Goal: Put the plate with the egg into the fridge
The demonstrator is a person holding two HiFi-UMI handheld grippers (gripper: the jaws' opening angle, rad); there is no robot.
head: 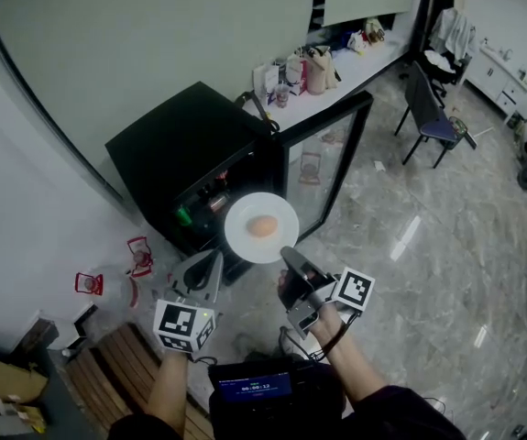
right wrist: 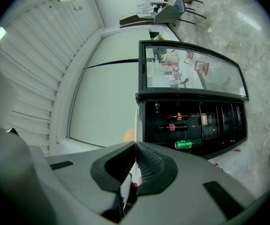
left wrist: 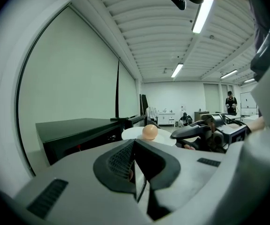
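Right tool [head: 287, 254] grips the plate [head: 245, 213] bearing the egg [head: 262, 226]; left tool [head: 212, 263] clenched empty beside it.

A white plate [head: 243, 236] bearing an egg [head: 262, 226] is gripped at its near rim by the right gripper [head: 287, 255]. The left gripper [head: 215, 262] is held just beside that rim. Beyond both grippers a black fridge [head: 181, 149] is seen, its glass door [head: 327, 163] swung open.

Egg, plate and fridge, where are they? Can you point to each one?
egg [head: 262, 226], head view, the middle of its shell.
plate [head: 287, 216], head view, the bare white rim beside the egg.
fridge [head: 183, 142], head view, its flat black top.
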